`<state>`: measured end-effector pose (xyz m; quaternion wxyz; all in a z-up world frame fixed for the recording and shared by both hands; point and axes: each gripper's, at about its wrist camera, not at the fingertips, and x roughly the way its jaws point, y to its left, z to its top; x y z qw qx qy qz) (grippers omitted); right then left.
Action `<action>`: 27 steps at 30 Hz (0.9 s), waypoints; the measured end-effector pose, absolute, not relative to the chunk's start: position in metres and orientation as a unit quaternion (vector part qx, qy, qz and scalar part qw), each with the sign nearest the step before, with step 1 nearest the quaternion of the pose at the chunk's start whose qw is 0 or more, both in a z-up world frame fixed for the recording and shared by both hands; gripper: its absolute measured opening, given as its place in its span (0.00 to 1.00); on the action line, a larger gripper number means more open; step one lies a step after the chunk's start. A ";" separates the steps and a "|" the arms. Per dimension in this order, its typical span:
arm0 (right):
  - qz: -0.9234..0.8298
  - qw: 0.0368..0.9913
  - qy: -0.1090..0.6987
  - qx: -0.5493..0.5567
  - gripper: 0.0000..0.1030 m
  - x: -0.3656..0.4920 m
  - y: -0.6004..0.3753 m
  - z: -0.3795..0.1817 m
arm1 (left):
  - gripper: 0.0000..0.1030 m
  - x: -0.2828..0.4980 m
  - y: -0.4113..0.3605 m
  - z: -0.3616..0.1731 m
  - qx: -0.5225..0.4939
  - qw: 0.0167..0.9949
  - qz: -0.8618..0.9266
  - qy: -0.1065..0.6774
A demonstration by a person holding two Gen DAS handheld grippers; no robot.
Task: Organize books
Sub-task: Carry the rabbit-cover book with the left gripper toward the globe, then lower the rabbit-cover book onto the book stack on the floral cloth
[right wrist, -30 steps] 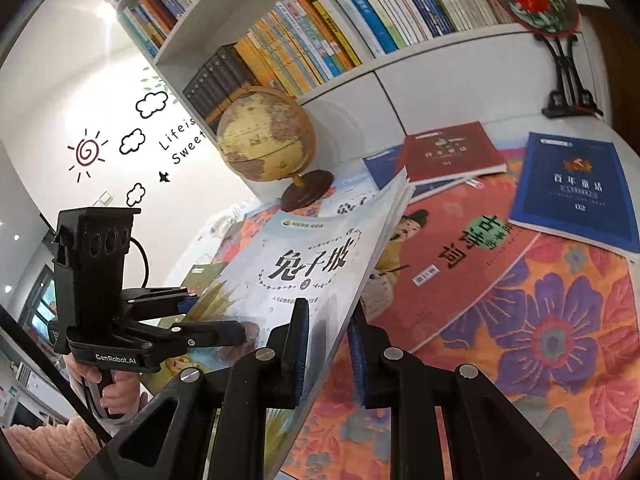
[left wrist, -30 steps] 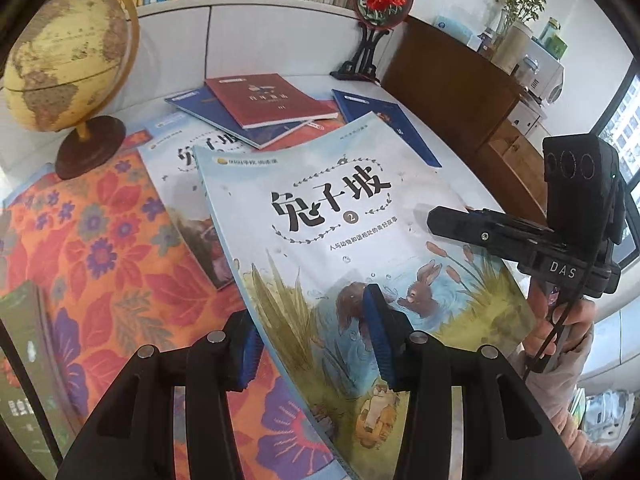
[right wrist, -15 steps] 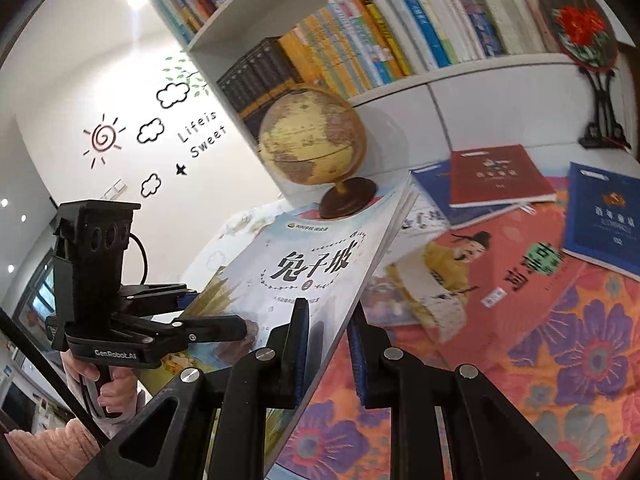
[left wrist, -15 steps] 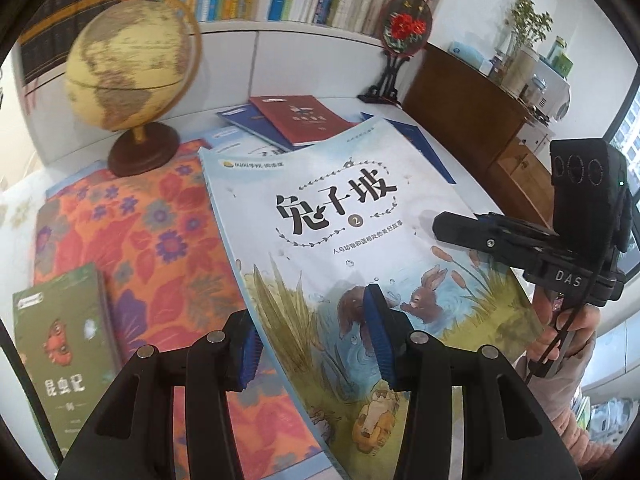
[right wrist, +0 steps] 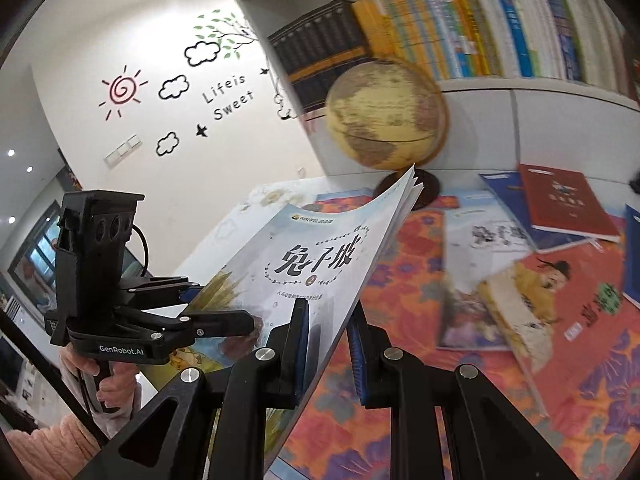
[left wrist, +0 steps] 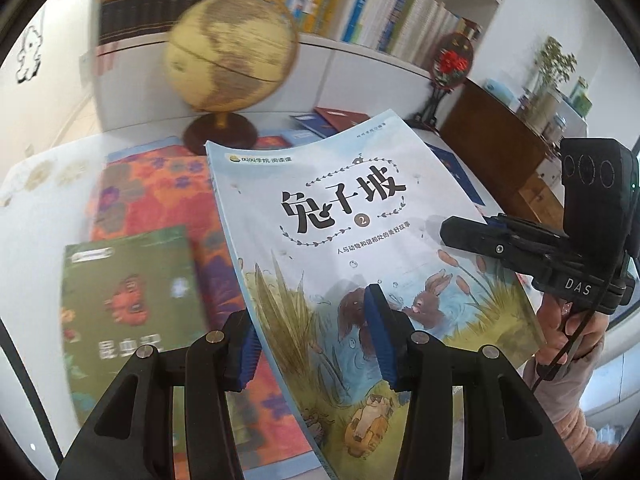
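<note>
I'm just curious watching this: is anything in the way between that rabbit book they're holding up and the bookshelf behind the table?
Yes. The globe stands on the table right in front of the shelf, directly beyond the rabbit book. The visible shelf row also looks tightly packed with books.

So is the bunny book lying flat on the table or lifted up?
Lifted up. The bunny book tilts above the flowery cloth, pinched by the left gripper and right gripper.

I'm in a home study: packed bookshelf (right wrist: 460, 40), globe (left wrist: 230, 52), "Life is Sweet" wall decal (right wrist: 228, 98).
</note>
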<state>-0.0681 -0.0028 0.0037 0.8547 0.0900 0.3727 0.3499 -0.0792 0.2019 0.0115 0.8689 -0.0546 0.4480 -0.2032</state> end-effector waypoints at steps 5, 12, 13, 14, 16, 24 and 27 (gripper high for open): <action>0.367 0.846 0.380 0.072 0.19 -0.064 0.043 0.003 | 0.42 -0.085 0.241 0.008 -0.070 0.875 -0.175 0.446; 0.389 0.830 0.397 0.052 0.19 -0.057 0.103 -0.010 | 0.42 -0.093 0.298 -0.003 -0.098 0.879 -0.134 0.447; 0.391 0.827 0.400 0.052 0.19 -0.054 0.113 -0.014 | 0.42 -0.094 0.306 -0.006 -0.101 0.879 -0.129 0.447; 0.392 0.825 0.403 0.053 0.19 -0.053 0.121 -0.017 | 0.42 -0.094 0.311 -0.007 -0.103 0.879 -0.125 0.448; 0.393 0.822 0.408 0.054 0.19 -0.048 0.136 -0.025 | 0.42 -0.093 0.322 -0.013 -0.106 0.880 -0.114 0.449; 0.382 0.809 0.443 0.050 0.19 -0.032 0.176 -0.064 | 0.42 -0.077 0.358 -0.050 -0.123 0.864 -0.095 0.478; 0.376 0.801 0.462 0.055 0.19 -0.025 0.181 -0.079 | 0.42 -0.071 0.367 -0.067 -0.134 0.855 -0.091 0.493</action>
